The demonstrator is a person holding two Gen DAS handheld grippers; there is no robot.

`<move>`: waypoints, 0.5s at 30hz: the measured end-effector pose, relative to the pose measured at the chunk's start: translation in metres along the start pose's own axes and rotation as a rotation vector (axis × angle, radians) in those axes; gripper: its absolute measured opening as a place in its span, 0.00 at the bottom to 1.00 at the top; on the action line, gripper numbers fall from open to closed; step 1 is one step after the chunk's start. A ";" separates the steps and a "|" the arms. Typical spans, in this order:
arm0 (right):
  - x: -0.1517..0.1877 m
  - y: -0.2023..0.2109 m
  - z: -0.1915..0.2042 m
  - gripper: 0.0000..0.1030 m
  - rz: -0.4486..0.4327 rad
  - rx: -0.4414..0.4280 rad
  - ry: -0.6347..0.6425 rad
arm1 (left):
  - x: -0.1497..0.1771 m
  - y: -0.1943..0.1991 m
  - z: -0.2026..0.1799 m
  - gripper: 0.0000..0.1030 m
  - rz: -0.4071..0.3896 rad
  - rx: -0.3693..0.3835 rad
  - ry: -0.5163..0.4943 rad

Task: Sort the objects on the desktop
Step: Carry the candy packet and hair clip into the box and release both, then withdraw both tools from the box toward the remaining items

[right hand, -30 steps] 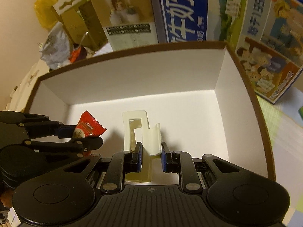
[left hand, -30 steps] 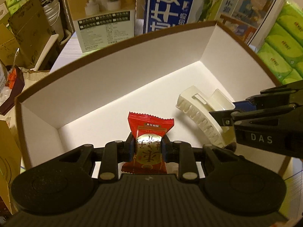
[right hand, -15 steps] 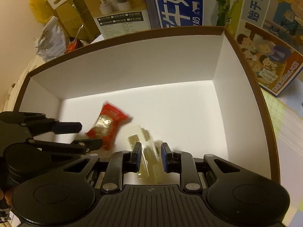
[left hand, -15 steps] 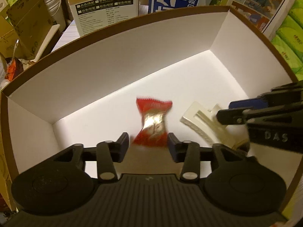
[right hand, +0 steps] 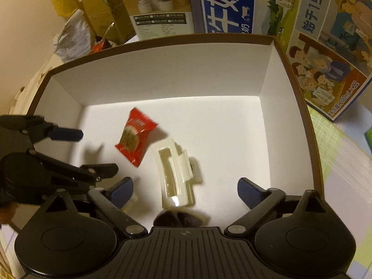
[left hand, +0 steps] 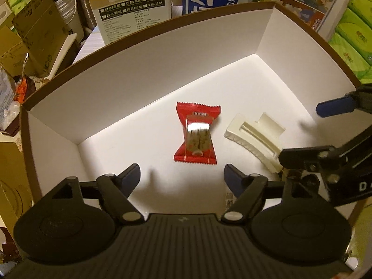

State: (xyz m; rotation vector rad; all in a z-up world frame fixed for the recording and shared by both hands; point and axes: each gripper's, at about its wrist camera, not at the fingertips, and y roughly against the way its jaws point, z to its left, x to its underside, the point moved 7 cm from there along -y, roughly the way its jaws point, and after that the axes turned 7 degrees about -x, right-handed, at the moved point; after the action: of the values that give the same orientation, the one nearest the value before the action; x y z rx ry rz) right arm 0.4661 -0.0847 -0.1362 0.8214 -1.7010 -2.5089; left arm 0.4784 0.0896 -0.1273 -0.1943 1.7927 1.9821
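We see the red foil candy wrapper [left hand: 197,133] and cream plastic hair claw clip [left hand: 254,139] lying side by side in the white-lined cardboard box [left hand: 148,69] — both grippers, left gripper [left hand: 182,176] and right gripper [right hand: 184,189], spread wide, empty (the clip's near end blurs).

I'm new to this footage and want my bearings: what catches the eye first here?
A red candy packet lies flat mid-floor in a white-lined box. Just to its right lies a cream hair clip. Both grippers, left and right, hang open over the box's near edge, holding nothing.
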 end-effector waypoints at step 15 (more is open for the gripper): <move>0.018 0.056 0.023 0.98 -0.100 -0.051 0.034 | 0.014 0.053 -0.002 0.87 -0.057 -0.048 -0.008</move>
State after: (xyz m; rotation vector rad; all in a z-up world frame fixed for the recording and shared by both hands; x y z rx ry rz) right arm 0.4249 -0.0932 -0.0890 0.9624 -1.6180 -2.5727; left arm 0.4434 0.0884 -0.0847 -0.2491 1.7167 1.9839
